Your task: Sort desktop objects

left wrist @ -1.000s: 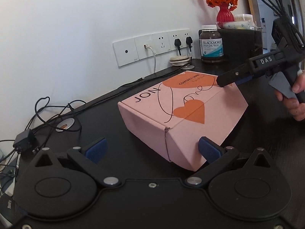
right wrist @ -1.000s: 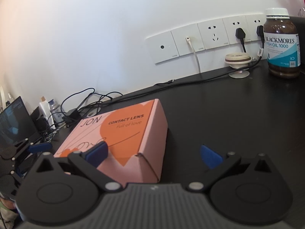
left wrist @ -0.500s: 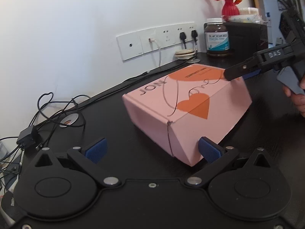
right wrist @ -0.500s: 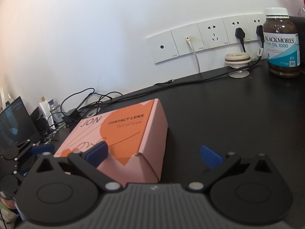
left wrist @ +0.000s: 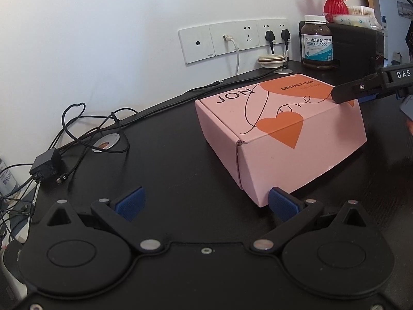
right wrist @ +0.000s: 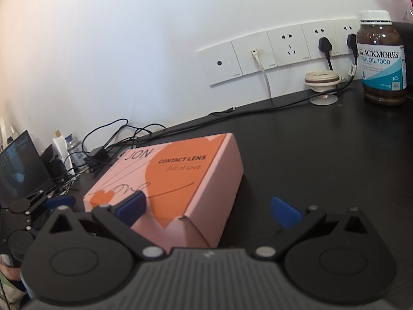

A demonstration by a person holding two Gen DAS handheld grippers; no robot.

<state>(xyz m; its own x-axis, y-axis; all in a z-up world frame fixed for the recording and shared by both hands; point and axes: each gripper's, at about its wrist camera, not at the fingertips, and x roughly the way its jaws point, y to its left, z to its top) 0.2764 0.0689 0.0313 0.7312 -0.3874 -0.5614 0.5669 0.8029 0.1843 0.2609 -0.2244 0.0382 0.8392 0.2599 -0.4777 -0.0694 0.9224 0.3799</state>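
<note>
On a black desk (left wrist: 167, 160) against a white wall (left wrist: 103, 38): pink contact-lens box (left wrist: 281, 134) between two spread, empty grippers.
Socket plates (right wrist: 278, 49), loose cables (left wrist: 85, 121) and a fish-oil bottle (right wrist: 380, 56) line the desk's rear edge. The left gripper (left wrist: 206, 201) stands released at the box's near corner; the right gripper (right wrist: 207, 208) straddles the opposite end. Compared with a second earlier, the left view has shifted, placing the box further right.

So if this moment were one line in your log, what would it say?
task: sort desktop | left gripper: open, at pink box corner | right gripper: open, straddling box's other end | box: on desk, ungripped
</note>
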